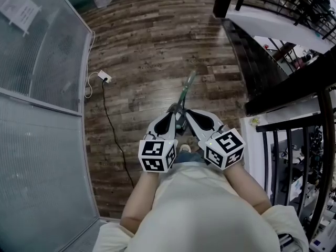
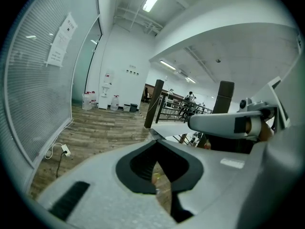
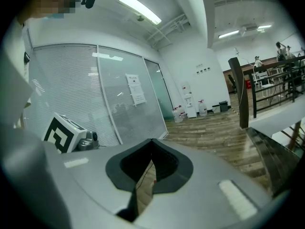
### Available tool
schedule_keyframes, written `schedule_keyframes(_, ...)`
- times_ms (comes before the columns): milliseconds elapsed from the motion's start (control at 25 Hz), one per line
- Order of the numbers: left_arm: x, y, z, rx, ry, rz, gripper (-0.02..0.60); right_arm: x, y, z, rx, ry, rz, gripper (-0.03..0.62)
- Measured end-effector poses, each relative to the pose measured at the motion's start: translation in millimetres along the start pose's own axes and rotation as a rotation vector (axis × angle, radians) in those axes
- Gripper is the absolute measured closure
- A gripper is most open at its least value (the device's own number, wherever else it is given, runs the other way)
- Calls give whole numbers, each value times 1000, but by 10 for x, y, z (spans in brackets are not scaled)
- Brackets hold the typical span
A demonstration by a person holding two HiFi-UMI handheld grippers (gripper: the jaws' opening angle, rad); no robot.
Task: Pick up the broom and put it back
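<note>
A thin greenish rod (image 1: 187,90), which looks like the broom handle, runs from between the two gripper tips away over the wooden floor; its head is hidden. My left gripper (image 1: 174,111) (image 2: 153,133) and right gripper (image 1: 188,112) (image 3: 151,140) are held side by side in front of the person's body, tips almost touching. Both have their jaws together. In the gripper views only floor shows through the gap behind the tips, so I cannot tell whether either one grips the rod. The right gripper's arm (image 2: 228,124) shows beside the left one.
A frosted glass partition (image 1: 42,62) runs along the left, with a white plug and black cable (image 1: 104,77) on the floor beside it. Dark stairs and a black railing (image 1: 294,156) stand at the right. Water bottles (image 2: 114,102) stand by the far wall.
</note>
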State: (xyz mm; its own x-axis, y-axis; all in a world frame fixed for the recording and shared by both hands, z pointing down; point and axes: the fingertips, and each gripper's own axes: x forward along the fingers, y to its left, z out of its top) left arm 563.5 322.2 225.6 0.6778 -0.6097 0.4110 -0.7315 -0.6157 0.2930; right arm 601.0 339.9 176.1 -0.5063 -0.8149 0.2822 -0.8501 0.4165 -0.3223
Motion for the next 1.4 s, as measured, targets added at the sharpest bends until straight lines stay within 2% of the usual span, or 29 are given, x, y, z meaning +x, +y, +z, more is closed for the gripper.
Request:
schedule_keyframes(240,320,43,-86,-27,22,1,578,-4,-339,-17,34,10,-27,588)
schedule_keyframes(360,490,85,-158,-12,41,14,577,9,-515,-19,47,13,-48,588)
schedule_keyframes(760,1120,289,-564,19,127,9,490,136,-911,-303,92,66,-82,588)
schedule_keyframes(1160,1696,508,-1089,98,247,6,390,254,-1081,-475,131,91,-88,588)
schedule_keyframes(1400,1997,627,-1424,132,298,7,367,280,-1133,-643,137,127,-86,588)
